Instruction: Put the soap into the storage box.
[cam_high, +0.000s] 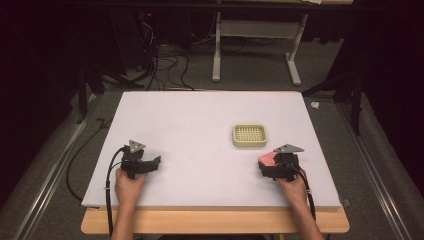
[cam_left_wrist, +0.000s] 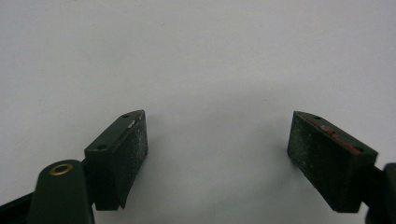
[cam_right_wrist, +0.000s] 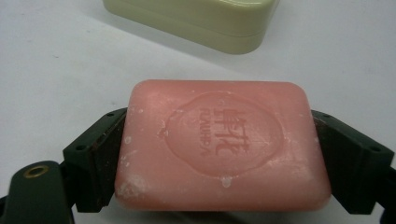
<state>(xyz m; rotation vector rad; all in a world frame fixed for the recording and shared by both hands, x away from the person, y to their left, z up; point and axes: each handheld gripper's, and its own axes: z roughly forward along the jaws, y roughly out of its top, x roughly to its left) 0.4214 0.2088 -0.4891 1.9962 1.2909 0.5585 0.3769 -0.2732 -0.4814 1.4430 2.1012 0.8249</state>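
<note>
a: right, item one: pink soap bar (cam_right_wrist: 223, 149), embossed stamp facing up, clamped by its two short ends in the right gripper (cam_high: 274, 167). seen from above it sits low over the near right part of the counter (cam_high: 200, 150).

b: item two?

a: soap dish (cam_high: 250, 136), pale green, slotted floor, resting flat on the counter just beyond and a little left of the bar. apart from it, not touching.

b: and the left gripper (cam_high: 150, 165)?

a: jaws wide apart, nothing between them, only bare white surface under them. idle at the near left, well apart from the dish.

b: so the step is bar into dish. how would you do it well?

a: my reckoning: lift enough for the bar's underside to pass the dish rim (cam_right_wrist: 219, 39), carry it forward and slightly left, keep it level so the long sides line up with the dish's long sides. lower until it rests on the slots, then part the jaws. soap is slick and the hold is on the ends only, so no tilting, no squeezing harder. the dish looks light; a knock on the rim could shove it.
</note>
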